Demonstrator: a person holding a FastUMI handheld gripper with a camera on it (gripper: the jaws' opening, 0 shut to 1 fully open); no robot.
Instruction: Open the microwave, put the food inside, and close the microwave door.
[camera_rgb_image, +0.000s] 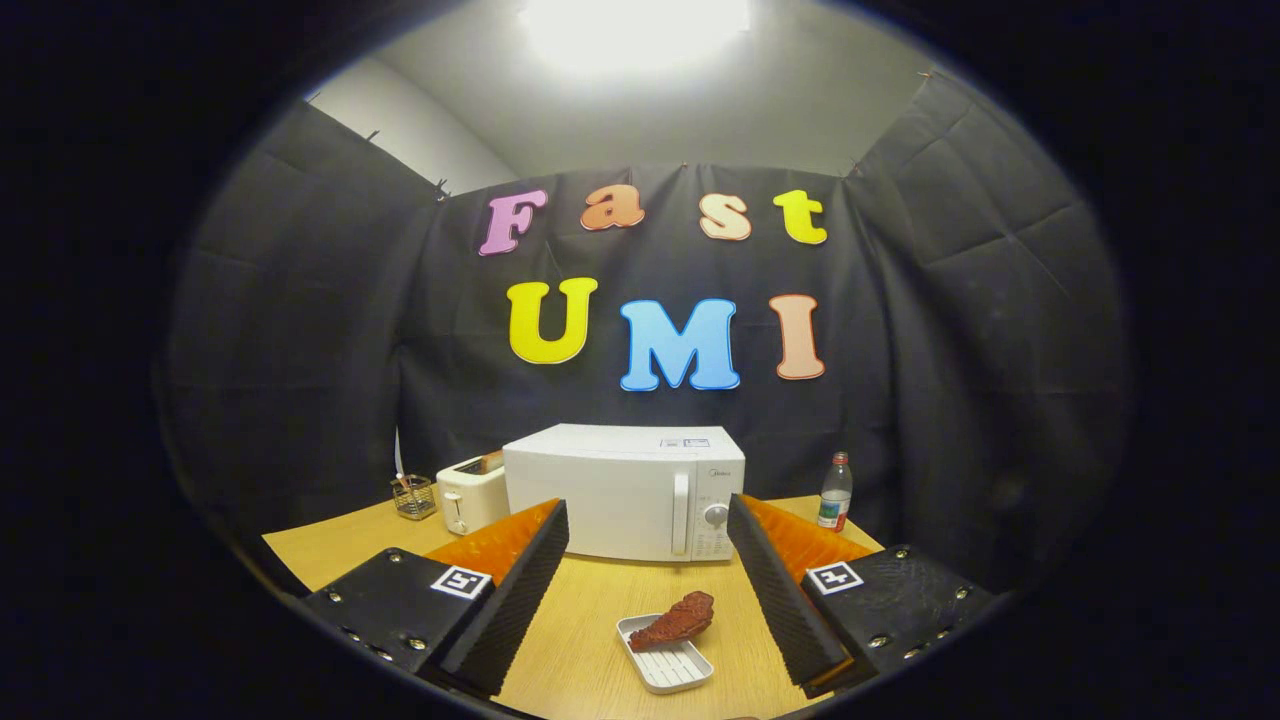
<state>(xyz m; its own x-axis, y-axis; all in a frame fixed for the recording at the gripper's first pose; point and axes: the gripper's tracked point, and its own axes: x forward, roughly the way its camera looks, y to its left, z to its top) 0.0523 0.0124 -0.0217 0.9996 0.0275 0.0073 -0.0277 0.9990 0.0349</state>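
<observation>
A light wooden tabletop stands inside a booth walled with black cloth. The gripper hovers above the near part of the tabletop with its jaws spread wide and nothing held between them; both fingers hang in open air, touching nothing.

Between the fingers, close to the near edge of the tabletop, lies a small white rectangular ridged tray. A reddish-brown piece of food, shaped like a cut of meat, rests across the tray's far end, with part of it overhanging the rim. Bare wood surrounds the tray on all sides, so there is free room to each side of it and between it and the fingers.

Beyond the fingers, toward the back of the tabletop, stands a white box-shaped microwave with its door closed. A vertical white handle runs down the door's right side, and a round dial and buttons sit to the right of that. An open strip of tabletop separates the tray from the microwave's front.

Just left of the microwave stands a white toaster, and farther left a small dark wire basket, near the tabletop's left edge. To the right of the microwave, apart from it and near the back right corner, stands a clear plastic bottle with a red cap.
</observation>
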